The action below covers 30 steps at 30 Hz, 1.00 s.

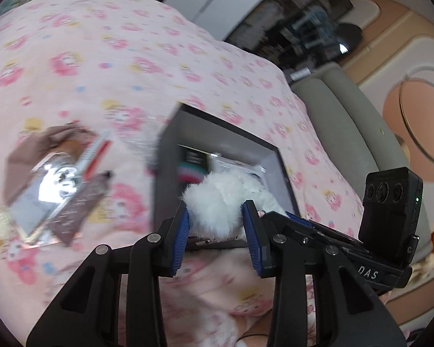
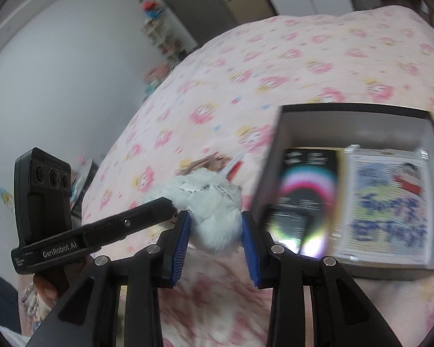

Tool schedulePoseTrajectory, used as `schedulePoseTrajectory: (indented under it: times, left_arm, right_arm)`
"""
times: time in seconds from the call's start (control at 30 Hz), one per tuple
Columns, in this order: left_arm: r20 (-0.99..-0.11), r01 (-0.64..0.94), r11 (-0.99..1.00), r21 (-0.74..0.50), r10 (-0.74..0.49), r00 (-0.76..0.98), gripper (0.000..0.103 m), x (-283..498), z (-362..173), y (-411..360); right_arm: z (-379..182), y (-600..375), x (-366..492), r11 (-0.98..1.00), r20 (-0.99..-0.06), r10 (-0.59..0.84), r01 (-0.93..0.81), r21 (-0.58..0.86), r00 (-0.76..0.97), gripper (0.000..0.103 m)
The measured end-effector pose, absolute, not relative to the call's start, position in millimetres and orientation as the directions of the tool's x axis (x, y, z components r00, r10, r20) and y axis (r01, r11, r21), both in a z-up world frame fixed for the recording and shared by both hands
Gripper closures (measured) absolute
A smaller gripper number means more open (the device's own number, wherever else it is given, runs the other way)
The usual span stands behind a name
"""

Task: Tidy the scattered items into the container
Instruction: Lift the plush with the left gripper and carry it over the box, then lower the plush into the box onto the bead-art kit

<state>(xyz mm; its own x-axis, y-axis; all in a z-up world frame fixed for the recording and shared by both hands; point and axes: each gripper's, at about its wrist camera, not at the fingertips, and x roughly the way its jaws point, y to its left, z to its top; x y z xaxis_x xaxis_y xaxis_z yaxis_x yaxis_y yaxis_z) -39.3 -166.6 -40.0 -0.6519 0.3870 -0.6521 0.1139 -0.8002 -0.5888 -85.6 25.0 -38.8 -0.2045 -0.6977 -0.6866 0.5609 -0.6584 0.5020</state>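
toy: we grip a white plush toy (image 1: 217,202) from two sides, lifted clear of the pink bedspread (image 1: 101,57), just in front of the box.
left gripper (image 1: 215,225): our blue pads clamp one fluffy end.
right gripper (image 2: 215,231): our pads pinch the other end.
box: we see the dark box (image 2: 358,118) open on the bed, a booklet (image 2: 387,202) and a dark card (image 2: 306,196) inside.
scattered: shiny packets (image 1: 52,188), blurred, lie left of the box.

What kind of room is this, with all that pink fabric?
Most likely a bedroom: a pink cartoon-print bedsheet covers a wide bed, a grey padded headboard runs beside it, and a white fluffy plush toy is being tidied into a grey box.
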Motion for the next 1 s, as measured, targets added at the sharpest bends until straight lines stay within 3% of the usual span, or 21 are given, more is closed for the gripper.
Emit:
schedulePoseTrajectory:
  times: [0.33, 0.7, 1.0]
  left_arm:
    - [-0.680, 0.052, -0.821, -0.569, 0.434, -0.591, 0.067, -126, -49, -59]
    - [-0.710, 0.147, -0.785, -0.601, 0.440, -0.550, 0.066, -205, -90, -45]
    - [-0.778, 0.205, -0.800, -0.564, 0.431, -0.457, 0.066, -228, -137, -27]
  right_arm:
    - [-45, 125, -149, -0.745, -0.734, -0.620, 0.501, 0.440, -0.278, 0.072]
    - [-69, 136, -235, -0.781, -0.774, -0.561, 0.497, 0.378, -0.293, 0.072]
    - [-115, 141, -250, -0.817, -0.824, -0.494, 0.472, 0.331, -0.277, 0.072]
